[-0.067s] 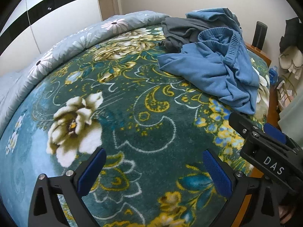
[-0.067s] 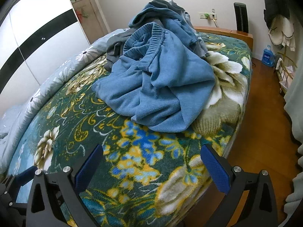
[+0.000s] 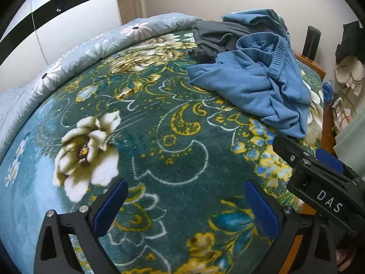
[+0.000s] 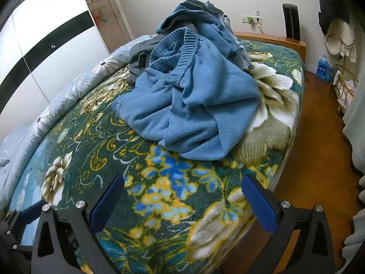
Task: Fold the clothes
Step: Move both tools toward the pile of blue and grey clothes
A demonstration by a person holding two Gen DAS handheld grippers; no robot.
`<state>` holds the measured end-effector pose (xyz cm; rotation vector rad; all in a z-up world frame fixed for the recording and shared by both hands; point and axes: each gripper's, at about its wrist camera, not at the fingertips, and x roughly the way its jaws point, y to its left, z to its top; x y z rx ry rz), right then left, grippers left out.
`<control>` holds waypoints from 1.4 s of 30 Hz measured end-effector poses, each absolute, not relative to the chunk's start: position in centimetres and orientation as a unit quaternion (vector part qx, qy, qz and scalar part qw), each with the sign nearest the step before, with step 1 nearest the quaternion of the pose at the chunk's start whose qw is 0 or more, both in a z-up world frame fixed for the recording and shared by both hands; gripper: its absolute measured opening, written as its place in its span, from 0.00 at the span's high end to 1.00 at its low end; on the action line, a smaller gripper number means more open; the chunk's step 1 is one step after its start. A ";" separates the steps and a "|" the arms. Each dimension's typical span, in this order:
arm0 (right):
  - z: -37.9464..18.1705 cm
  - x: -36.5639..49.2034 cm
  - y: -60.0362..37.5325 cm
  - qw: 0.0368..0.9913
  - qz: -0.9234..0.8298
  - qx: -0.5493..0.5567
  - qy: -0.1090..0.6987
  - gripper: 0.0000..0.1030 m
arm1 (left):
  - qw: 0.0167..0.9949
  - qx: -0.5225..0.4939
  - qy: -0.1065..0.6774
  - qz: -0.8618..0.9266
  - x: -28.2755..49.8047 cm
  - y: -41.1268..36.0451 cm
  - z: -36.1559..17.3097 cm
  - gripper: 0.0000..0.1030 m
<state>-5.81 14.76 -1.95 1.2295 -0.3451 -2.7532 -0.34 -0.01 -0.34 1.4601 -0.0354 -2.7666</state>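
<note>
I see the blue sweater (image 4: 194,105) lying crumpled in a heap on the far right part of the bed, its ribbed hem turned up toward me. A grey garment (image 4: 139,57) is bunched behind and to the left of it, touching it, and another blue piece (image 4: 189,16) sits on top at the back of the pile. All of it rests on the green floral blanket (image 4: 159,182) that covers the bed. My right gripper (image 4: 182,201) is released, its blue pads wide apart, held over the blanket near the bed's near right edge, well short of the sweater. My left gripper (image 3: 186,207) is likewise released and empty, over bare blanket to the left. A pale flowered quilt (image 3: 91,52) runs along the far left side of the bed, beside a white wardrobe (image 4: 41,41) with a black stripe. A wooden floor (image 4: 319,159) lies to the right.
</note>
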 end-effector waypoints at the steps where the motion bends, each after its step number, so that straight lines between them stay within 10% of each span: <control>1: -2.0 -5.8 14.8 0.052 -0.905 0.406 -0.114 0.00 | 0.006 0.468 -0.008 -0.884 -0.5 0.0 -0.5 0.00; 42: -4.0 -6.4 15.0 0.074 -0.894 0.431 -0.097 0.00 | 0.020 0.456 0.005 -0.890 -0.9 -0.2 -4.4 0.00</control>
